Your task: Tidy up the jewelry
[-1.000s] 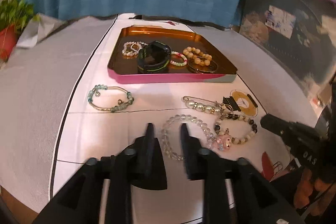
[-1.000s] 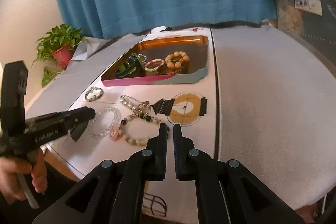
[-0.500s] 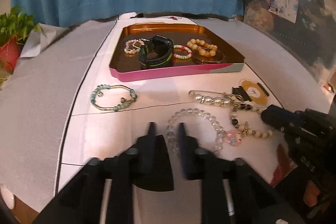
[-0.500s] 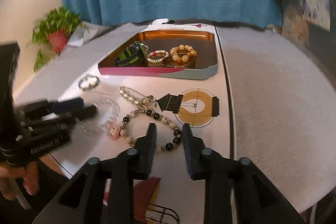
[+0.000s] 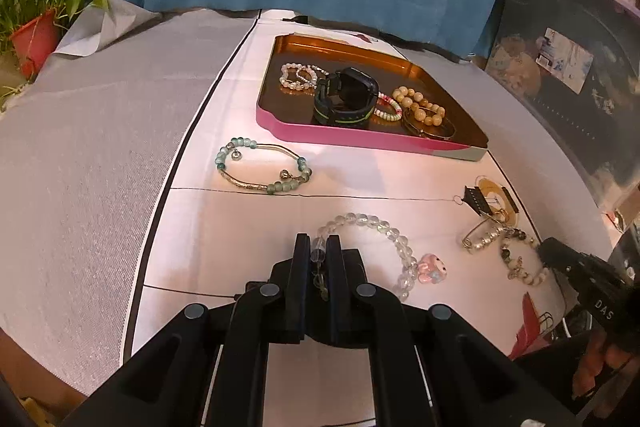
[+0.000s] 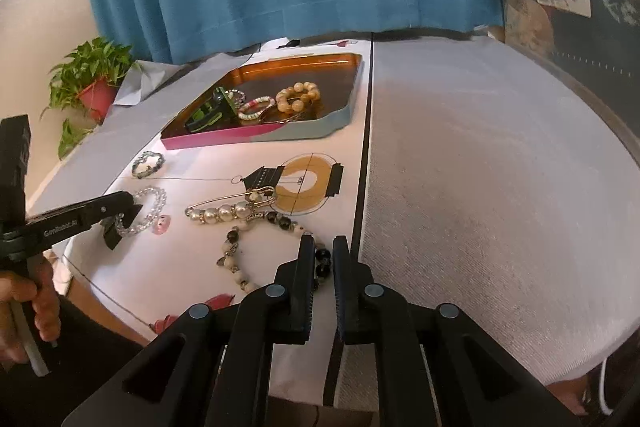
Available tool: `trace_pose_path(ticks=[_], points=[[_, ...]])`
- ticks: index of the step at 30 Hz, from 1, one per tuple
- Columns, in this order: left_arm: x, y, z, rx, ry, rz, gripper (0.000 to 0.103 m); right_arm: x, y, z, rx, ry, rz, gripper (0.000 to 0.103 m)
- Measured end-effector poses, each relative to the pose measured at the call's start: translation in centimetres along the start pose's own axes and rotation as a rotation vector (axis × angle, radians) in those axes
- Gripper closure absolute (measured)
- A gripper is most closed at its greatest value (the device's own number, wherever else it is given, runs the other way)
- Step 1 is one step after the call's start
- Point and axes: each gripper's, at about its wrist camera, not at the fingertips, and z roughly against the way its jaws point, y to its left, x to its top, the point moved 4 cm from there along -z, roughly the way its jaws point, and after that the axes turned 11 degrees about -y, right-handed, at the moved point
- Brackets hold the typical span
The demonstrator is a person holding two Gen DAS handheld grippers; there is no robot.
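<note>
At the bottom centre of the left wrist view, the left tongs (image 5: 318, 254) are pinched onto the near beads of the clear bead bracelet (image 5: 374, 223), which lies on the white surface (image 5: 248, 227) with its pink charm (image 5: 432, 268) at lower right. In the right wrist view, the right tongs (image 6: 323, 259) straddle the dark beads of the black-and-cream bracelet (image 6: 240, 259), narrowly parted; I cannot tell if they grip it. Just beyond lies the pearl pin (image 6: 224, 213). Farther up, left of centre, sits the teal bead bangle (image 5: 262, 171). Farthest, the pink-rimmed tray (image 5: 360, 139) holds a dark watch (image 5: 346, 101) and beaded bracelets.
</note>
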Motion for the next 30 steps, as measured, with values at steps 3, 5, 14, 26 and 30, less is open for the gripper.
trace_pose_path(ticks=[3, 5, 14, 26, 30], points=[[-0.2, -0.4, 0.2, -0.028, 0.006, 0.003, 0.094, 0.1, 0.2, -0.1, -0.010, -0.005, 0.000, 0.075], [-0.2, -0.5, 0.1, -0.032, 0.009, 0.000, 0.089, 0.4, 0.6, 0.0, -0.001, -0.023, -0.011, 0.062], [-0.4, -2.6, -0.3, -0.043, 0.001, -0.118, 0.056, 0.7, 4.0, -0.9, 0.092, -0.030, 0.058, 0.044], [0.5, 0.7, -1.1, -0.096, 0.031, 0.081, 0.098, 0.1, 3.7, -2.4, -0.006, 0.007, 0.161, 0.092], [0.3, 2.5, -1.1, -0.173, 0.051, 0.251, 0.098, 0.4, 3.0, -2.4, 0.024, -0.001, 0.084, 0.093]])
